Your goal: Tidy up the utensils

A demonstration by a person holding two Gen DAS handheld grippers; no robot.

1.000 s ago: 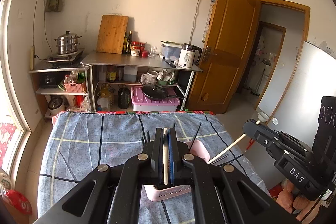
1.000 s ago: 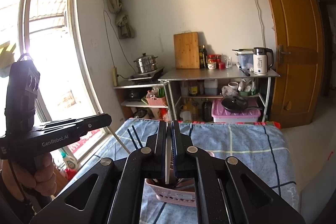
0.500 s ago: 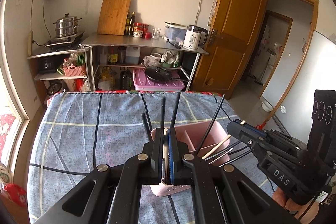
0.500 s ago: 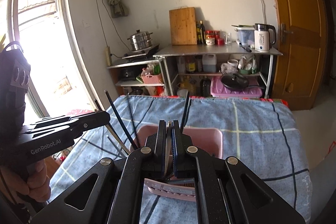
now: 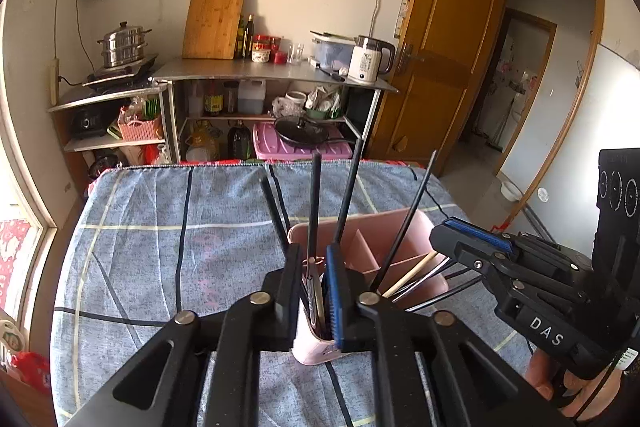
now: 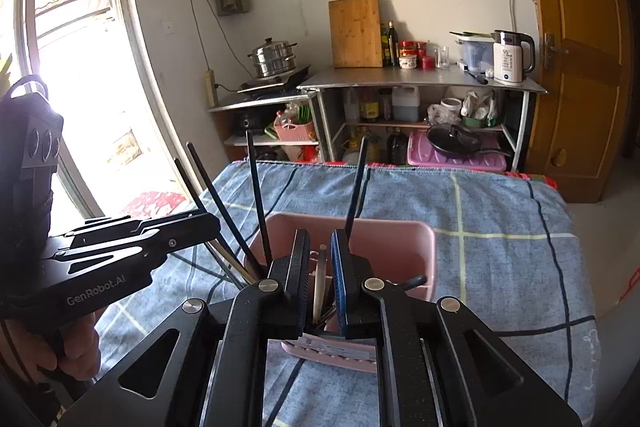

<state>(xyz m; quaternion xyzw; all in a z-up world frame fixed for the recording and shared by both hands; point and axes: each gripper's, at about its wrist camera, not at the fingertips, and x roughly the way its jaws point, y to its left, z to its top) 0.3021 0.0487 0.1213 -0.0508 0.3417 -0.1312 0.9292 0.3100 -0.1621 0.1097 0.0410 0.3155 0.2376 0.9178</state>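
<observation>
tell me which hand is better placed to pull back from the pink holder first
Hard to call. Left tongs and right tongs both stand slightly parted over the pink holder, each with a utensil loose between them.

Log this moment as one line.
left tongs: just opening, metal utensil between | right tongs: just opening, pale utensil between | both over pink holder

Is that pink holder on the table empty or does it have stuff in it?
Not empty: the pink holder stands upright with several black chopsticks sticking out.

"DAS" marks the right hand-held gripper (image 5: 472,247); "GenRobot.AI" the left hand-held gripper (image 6: 208,227).
</observation>
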